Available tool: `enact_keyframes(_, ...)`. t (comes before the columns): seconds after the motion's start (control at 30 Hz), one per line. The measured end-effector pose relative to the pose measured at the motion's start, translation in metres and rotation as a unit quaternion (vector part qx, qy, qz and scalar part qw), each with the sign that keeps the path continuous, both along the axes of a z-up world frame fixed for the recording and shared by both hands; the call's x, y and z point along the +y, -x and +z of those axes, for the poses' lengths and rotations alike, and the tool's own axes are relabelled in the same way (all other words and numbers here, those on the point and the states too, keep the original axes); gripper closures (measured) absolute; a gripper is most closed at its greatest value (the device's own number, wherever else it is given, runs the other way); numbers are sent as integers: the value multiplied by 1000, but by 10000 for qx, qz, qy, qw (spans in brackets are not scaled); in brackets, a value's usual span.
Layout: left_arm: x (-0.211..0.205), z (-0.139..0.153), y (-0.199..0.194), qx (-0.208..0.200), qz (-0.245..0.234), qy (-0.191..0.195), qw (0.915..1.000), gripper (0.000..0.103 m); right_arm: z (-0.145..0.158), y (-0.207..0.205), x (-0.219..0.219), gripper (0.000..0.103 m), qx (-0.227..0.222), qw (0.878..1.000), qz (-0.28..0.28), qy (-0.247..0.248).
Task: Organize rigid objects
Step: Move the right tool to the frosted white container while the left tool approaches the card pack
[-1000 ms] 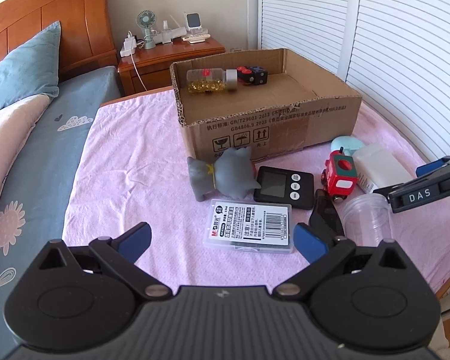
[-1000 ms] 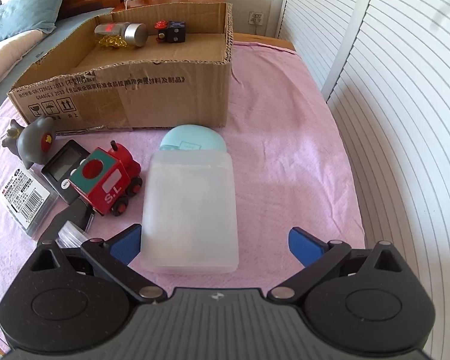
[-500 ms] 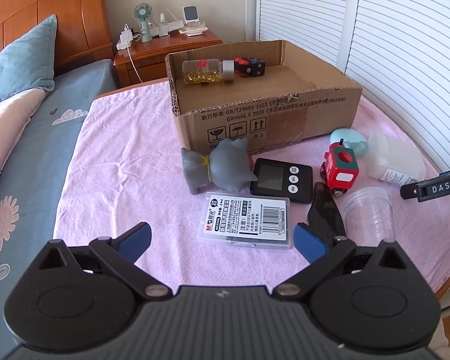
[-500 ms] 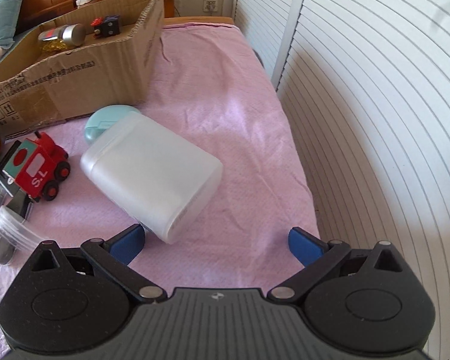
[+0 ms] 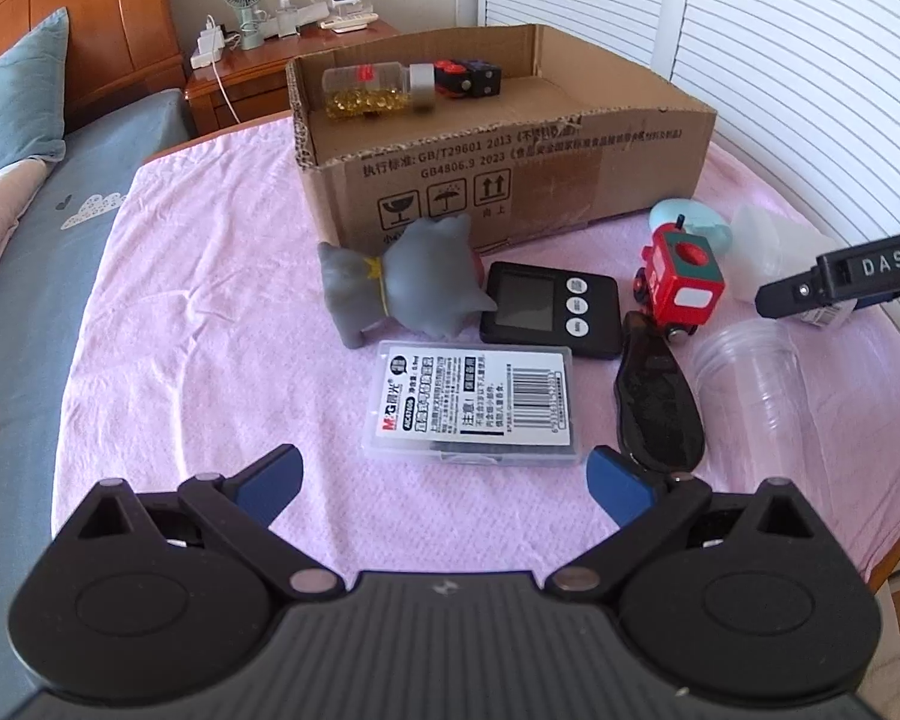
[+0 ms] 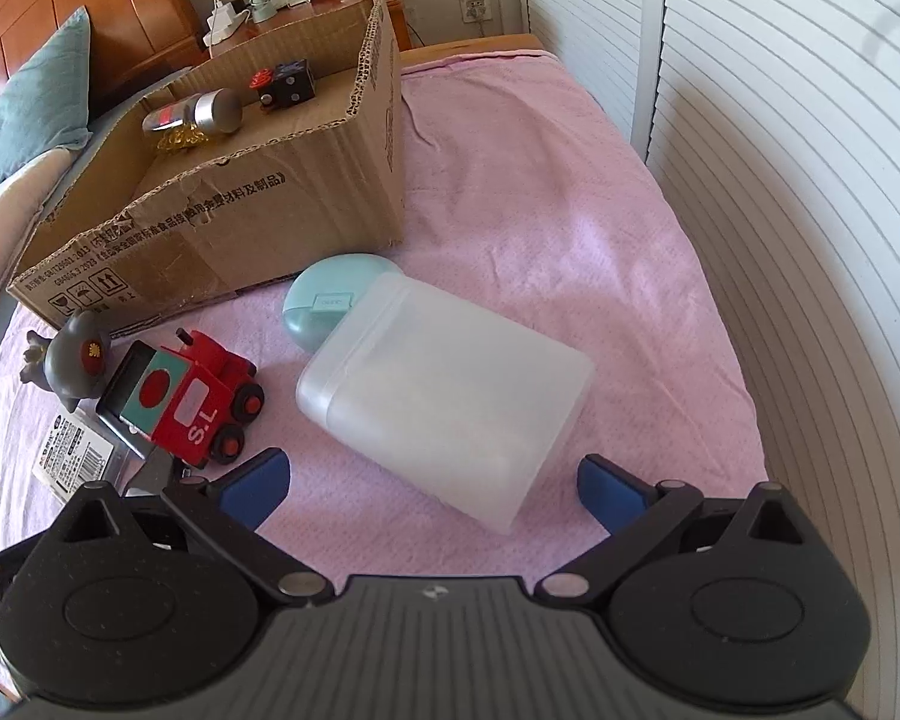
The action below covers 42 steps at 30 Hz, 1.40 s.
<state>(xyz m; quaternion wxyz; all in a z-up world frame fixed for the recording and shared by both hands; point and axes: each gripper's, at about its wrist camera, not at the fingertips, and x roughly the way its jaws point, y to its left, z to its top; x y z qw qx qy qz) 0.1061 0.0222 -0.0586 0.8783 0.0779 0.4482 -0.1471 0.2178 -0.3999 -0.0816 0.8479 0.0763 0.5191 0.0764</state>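
- Pink cloth (image 6: 510,192) over bed; louvred doors (image 6: 780,150) rt, nightstand (image 5: 282,69) behind.
- Cardboard box (image 5: 510,180) mid-cloth, toys in front.
- L gripper (image 5: 444,477) & R gripper (image 6: 432,483) wide open, empty.
- Frosted container (image 6: 450,396) lying btwn R fingers.

Place: a home bedroom — lived in, sunlit.
Bed: wooden headboard (image 5: 60,18), teal pillow (image 5: 12,96), patterned sheet (image 5: 24,276).
Bedside: nightstand (image 5: 258,78) carrying a small desk fan (image 5: 245,6) and chargers.
Wall side: white louvred doors (image 6: 780,120) — closet-style.
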Motion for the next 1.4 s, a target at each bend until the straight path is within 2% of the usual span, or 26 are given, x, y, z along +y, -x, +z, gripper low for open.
enact_keyframes(0.13, 0, -8, -9, 193, -106, 163, 9996, 3, 0, -9, 9, 0, 21, 10000, 15, 96)
enact_keyframes(0.27, -2, -16, -17, 316, -94, 169, 9993, 3, -1, -18, 12, 0, 72, 9997, -67, 216)
enact_keyframes(0.5, -6, -18, -20, 195, -188, 52, 9996, 1, -1, -32, 10, 0, 177, 9986, -471, 167)
enact_keyframes(0.63, -4, -18, -22, 193, -244, 46, 9995, 1, -4, -26, 9, 0, 264, 9973, -475, 498)
enact_keyframes(0.73, -2, -18, -22, 164, -327, 50, 9993, 1, -9, -15, 9, 0, 338, 9937, -299, 1026)
enact_keyframes(0.9, -3, -19, -29, 104, -436, 74, 9990, 1, -9, -3, 6, 0, 164, 9947, -141, 1007)
enact_keyframes(1.03, -9, -20, -36, 94, -301, 86, 9995, 1, -9, 0, 6, 0, 86, 9948, -182, 1000)
enact_keyframes(1.1, -12, -19, -37, 74, -262, 107, 9996, 4, -9, 1, 6, 0, 38, 9948, -188, 1000)
enact_keyframes(1.17, -15, -17, -35, -2, -330, 125, 9994, 14, -9, 2, 7, 0, -13, 9948, -189, 999)
enact_keyframes(1.4, -2, -17, -22, 110, -145, 101, 9998, 14, -9, 9, 6, 0, -214, 9947, -130, 995)
